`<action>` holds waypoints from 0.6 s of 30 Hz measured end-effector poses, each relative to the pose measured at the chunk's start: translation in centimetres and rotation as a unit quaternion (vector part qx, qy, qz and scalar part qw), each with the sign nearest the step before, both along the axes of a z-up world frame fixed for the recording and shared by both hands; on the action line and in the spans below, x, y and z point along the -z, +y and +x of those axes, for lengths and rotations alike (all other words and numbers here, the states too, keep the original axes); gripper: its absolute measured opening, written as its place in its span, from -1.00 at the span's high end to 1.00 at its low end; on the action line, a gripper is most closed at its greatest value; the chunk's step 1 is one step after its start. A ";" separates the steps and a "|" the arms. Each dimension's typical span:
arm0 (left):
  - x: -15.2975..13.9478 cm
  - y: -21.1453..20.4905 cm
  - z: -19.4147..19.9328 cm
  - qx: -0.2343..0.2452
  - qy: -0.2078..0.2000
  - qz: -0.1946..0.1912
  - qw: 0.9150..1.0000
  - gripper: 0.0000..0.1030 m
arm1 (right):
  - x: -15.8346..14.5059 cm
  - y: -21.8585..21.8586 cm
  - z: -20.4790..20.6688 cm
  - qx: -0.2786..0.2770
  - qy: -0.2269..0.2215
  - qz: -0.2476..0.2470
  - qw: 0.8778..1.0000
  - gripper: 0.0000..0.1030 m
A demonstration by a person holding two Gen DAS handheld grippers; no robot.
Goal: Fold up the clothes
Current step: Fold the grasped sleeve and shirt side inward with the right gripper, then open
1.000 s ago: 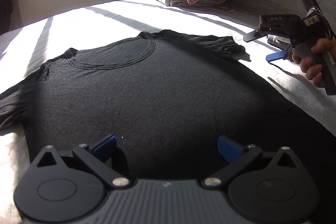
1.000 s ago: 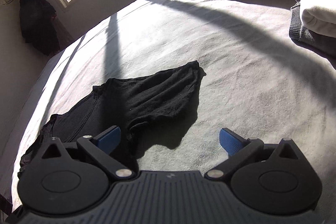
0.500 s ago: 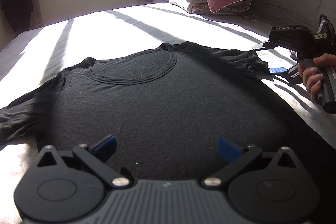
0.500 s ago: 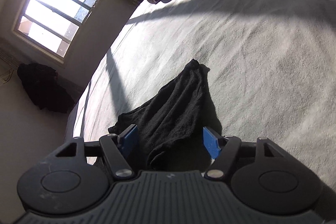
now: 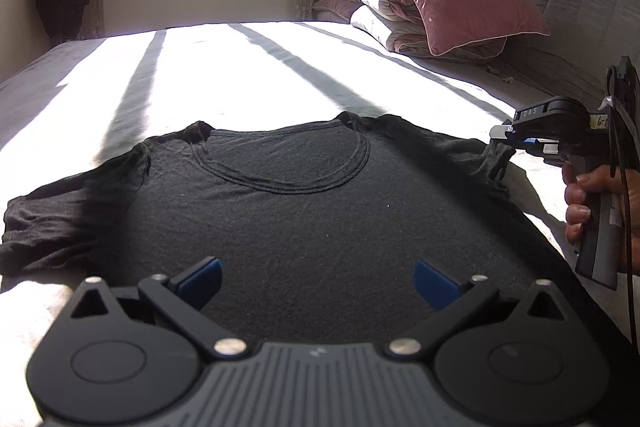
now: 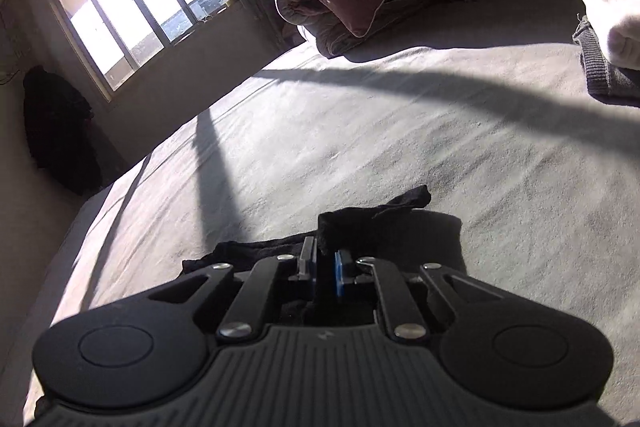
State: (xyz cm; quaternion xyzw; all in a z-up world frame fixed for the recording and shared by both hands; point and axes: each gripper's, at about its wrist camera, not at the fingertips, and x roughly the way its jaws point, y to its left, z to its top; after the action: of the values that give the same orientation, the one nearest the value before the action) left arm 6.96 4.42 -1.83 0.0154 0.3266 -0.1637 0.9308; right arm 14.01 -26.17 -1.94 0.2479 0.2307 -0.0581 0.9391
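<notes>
so my right gripper [image 6: 325, 263] has just been closing and now pinches the sleeve [image 5: 494, 157] of the black tee [image 5: 304, 227] lying flat on the bed [image 5: 248, 75], body stretching off to its left, while my left gripper [image 5: 316, 277] hovers wide open, empty, over the hem.

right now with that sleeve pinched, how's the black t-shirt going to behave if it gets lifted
Probably floppy: the black t-shirt lies flat and wrinkled on the bed, and its sleeve bunches where the right gripper has just closed on it. Likely light, since that thin pinch already tents the cloth. The rest would likely trail and drag; the left gripper is open above it.
</notes>
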 end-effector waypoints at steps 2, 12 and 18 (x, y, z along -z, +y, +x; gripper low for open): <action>-0.1 0.2 0.1 -0.001 0.001 -0.004 1.000 -0.99 | -0.5 1.8 0.1 -0.039 -0.012 -0.053 0.998 0.78; 0.2 0.6 0.6 0.004 0.021 -0.020 1.000 -0.99 | 1.7 10.1 0.8 -0.250 0.013 -0.272 0.929 0.79; -1.2 0.2 2.8 0.023 0.029 -0.058 0.998 -0.99 | 4.1 11.7 -0.5 -0.288 0.008 -0.354 0.890 0.73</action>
State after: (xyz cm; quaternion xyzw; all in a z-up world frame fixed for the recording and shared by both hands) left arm 9.72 4.62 -0.61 -0.0355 0.3429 -0.2042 0.9162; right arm 13.53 -14.44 -6.08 -0.1791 0.2635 0.1347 0.9383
